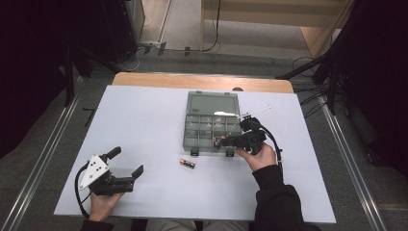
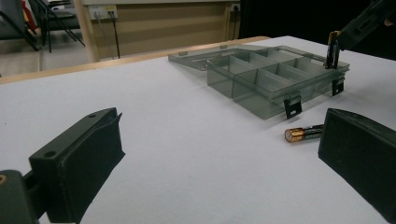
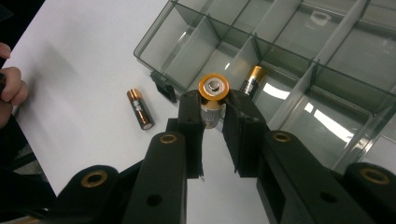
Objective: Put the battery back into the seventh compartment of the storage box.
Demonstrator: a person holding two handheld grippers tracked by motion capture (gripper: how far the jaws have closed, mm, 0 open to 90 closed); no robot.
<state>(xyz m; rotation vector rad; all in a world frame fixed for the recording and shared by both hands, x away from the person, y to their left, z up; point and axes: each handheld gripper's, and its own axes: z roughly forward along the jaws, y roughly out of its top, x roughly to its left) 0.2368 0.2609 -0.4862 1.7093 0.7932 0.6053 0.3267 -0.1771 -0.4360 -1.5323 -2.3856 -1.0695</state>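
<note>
The battery in the jaws (image 3: 213, 100) stands upright between the two black pads of the right gripper (image 3: 214, 122), its metal end cap facing the gripper's camera. The jaws are closed to about the cell's width and clamp it on both sides. In the high view the right gripper (image 1: 224, 141) holds the cell over the near edge of the compartment box (image 1: 189, 140), above a front-row compartment right of centre — in the left gripper view it hangs just over the rim at about one o'clock (image 2: 332, 48).

One battery (image 3: 251, 78) already lies inside the box, in a compartment just past the held one, at roughly one o'clock from it in the right gripper view. So I judge that one cell is stowed and a second is about to be lowered in — it has not yet been released.

A third, the loose battery (image 1: 187, 163), lies flat on the white table (image 1: 144, 125), just in front of the box at about seven o'clock from its near edge, well apart from either gripper. That one is left to fetch.

The box's lid (image 1: 212, 103) lies open and flat on the far side, at twelve o'clock.

The left gripper (image 1: 126, 167) rests low at the table's near-left corner, its jaws spread wide and holding nothing.
</note>
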